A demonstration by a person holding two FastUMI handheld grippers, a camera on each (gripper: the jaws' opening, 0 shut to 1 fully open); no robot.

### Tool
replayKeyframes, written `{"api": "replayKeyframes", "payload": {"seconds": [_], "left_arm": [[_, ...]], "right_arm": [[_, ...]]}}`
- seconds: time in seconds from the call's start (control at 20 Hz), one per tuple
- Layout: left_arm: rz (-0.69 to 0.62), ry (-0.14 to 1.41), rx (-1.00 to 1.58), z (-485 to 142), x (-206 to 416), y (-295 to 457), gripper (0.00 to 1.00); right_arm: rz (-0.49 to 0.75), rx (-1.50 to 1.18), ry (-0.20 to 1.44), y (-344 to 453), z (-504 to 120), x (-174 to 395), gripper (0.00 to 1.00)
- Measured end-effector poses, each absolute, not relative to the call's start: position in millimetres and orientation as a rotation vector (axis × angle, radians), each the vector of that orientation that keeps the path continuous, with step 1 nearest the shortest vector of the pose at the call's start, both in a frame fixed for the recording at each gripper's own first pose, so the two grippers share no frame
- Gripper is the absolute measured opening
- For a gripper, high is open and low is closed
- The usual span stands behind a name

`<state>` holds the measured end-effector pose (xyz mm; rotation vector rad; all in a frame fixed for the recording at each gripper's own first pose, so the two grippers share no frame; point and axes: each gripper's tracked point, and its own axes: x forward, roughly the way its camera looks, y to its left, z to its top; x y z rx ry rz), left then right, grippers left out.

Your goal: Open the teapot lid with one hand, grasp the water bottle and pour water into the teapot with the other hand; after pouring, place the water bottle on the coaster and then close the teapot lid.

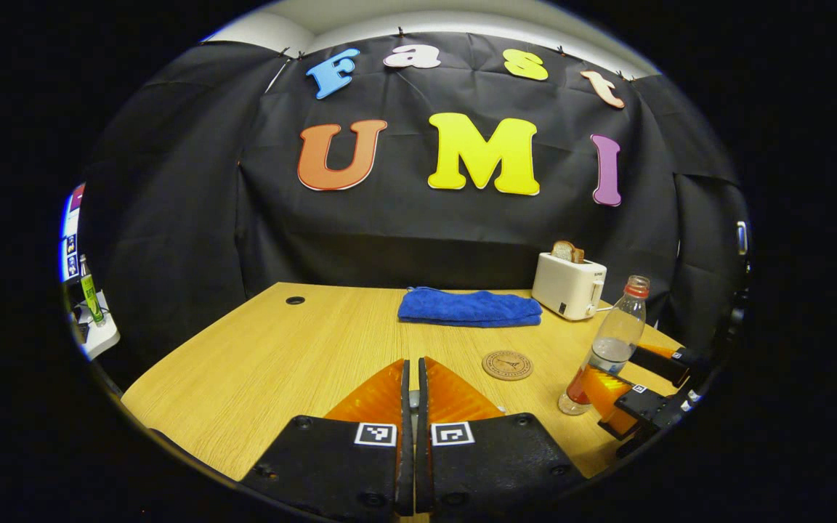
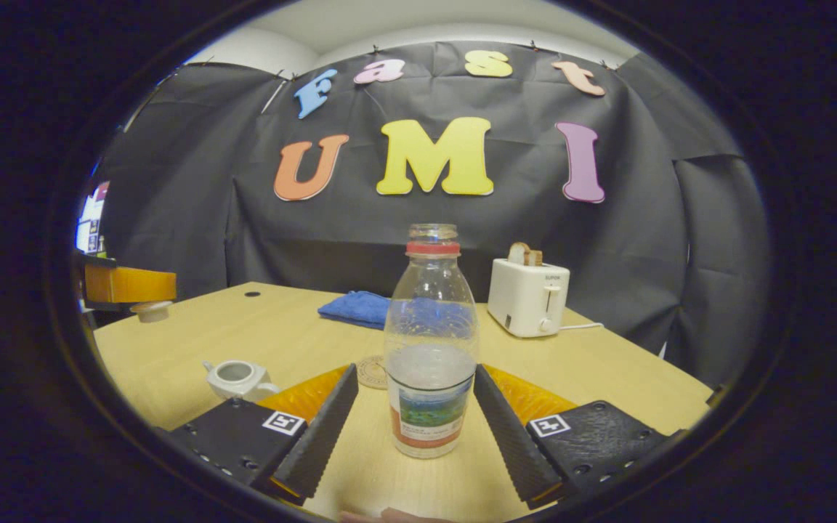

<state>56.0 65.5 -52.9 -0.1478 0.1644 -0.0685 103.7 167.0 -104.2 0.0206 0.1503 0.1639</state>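
Note:
A clear plastic water bottle (image 2: 430,341), uncapped, with a red neck ring and a label, stands upright on the wooden table (image 2: 607,378), partly filled. My right gripper (image 2: 415,372) is open, one finger on each side of the bottle's lower half; a gap shows at the left finger. The white teapot (image 2: 238,378) sits lidless at the lower left. My left gripper (image 2: 128,285) hangs above the table at far left, shut on the pale teapot lid (image 2: 151,311). In the left gripper view, my left gripper (image 1: 413,363) has its fingers almost together. The bottle (image 1: 611,349) stands at right with the right gripper (image 1: 618,370) around it.
A round cork coaster (image 1: 507,365) lies on the table just left of the bottle, coaster (image 2: 373,372) behind it in the right gripper view. A folded blue towel (image 1: 469,306) and a white toaster (image 1: 571,285) with toast stand at the back. A small cable hole (image 1: 295,300) is at far left.

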Motion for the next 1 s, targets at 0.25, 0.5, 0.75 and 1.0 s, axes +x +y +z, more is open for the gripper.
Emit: {"api": "replayKeyframes", "payload": {"seconds": [0.25,0.5,0.75,1.0], "left_arm": [[-0.049,0.132,-0.155,-35.7,45.3,90.9,0.03],[-0.058,0.144,-0.217,-40.8,43.4,101.6,0.04],[-0.117,0.116,-0.21,-36.8,42.7,96.7,0.04],[-0.114,0.106,-0.177,-34.8,39.4,105.0,0.03]], "right_arm": [[0.153,0.003,0.165,171.6,-104.1,121.1,0.99],[0.132,0.002,0.156,174.0,-98.3,132.7,0.96],[0.122,-0.039,0.162,173.3,-98.8,134.0,0.76],[0.129,-0.145,0.181,176.8,-87.6,127.3,0.74]]}}
